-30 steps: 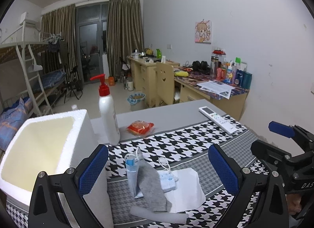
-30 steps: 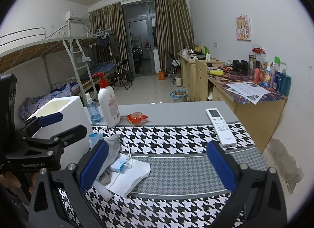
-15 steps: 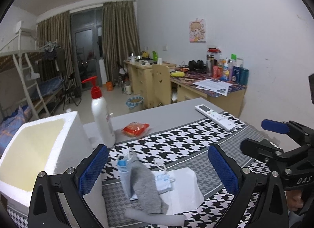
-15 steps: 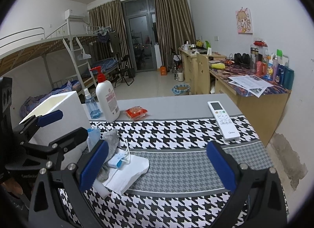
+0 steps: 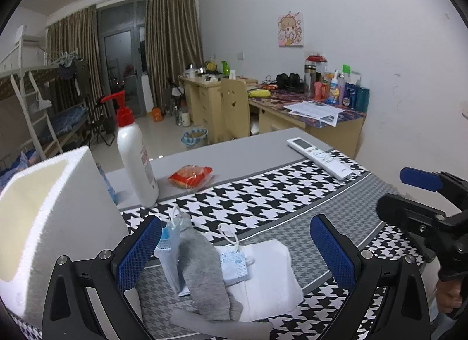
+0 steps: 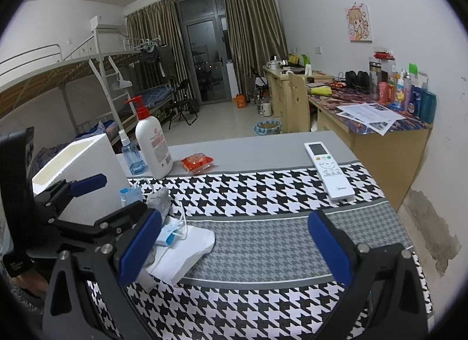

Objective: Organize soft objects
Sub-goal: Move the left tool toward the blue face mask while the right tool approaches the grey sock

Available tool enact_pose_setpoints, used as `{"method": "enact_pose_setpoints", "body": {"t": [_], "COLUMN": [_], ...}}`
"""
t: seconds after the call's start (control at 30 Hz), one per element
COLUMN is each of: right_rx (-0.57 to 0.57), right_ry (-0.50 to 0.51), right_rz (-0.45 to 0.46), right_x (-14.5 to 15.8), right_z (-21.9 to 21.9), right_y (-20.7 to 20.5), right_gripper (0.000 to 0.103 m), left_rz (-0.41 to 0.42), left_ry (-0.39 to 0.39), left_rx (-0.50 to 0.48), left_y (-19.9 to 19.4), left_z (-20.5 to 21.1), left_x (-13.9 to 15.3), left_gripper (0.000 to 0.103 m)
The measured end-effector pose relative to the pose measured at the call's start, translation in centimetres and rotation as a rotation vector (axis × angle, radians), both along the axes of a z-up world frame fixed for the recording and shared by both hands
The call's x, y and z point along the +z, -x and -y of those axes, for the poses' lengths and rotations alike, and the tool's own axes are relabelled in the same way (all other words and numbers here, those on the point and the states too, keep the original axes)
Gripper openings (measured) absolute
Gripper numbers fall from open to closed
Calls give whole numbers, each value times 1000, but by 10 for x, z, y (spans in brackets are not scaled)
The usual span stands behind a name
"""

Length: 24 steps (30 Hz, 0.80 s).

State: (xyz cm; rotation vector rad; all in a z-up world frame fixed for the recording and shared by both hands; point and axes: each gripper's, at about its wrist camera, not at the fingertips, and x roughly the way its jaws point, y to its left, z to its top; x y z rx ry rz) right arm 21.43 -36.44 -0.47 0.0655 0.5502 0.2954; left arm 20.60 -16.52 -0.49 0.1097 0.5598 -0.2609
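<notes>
Foam box (image 5: 44, 223) stands at left, open side up, likely the receptacle. Just beside it, grey sock (image 5: 204, 269) and face masks (image 5: 234, 262) lie piled on white cloth (image 5: 269, 275). Left gripper (image 5: 234, 255) brackets the pile, jaws spread, empty. Right gripper (image 6: 234, 240) likewise spread, empty.

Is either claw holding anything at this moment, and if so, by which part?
Nothing is held. The left claw and the right claw are both open and bare above the pile with the grey knitted sock and white folded cloth.
</notes>
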Motion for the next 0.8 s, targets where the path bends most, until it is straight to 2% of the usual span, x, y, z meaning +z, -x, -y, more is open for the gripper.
{"method": "enact_pose_setpoints", "body": {"t": [0.23,0.63,0.73,0.8], "right_rx": [19,69,86,100], "right_ry": [5,22,34,40], "right_rz": [-29,-55,-62,-67], "right_x": [-7,-13,-17,-19], "right_z": [-6,-23,-30,-36], "right_y": [-6,-16,-20,-21], "right_gripper": [101,101,101,101], "left_rz": [-16,-11,-19,-29], "left_ry": [2,2,6,5], "left_rx": [59,135,150,155], "left_y": [-9,-18,-21,-23], "left_z": [-13,-38,-45,-48], "left_x": [-11,-12,-13,-16], "left_gripper": [102,101,100,94]}}
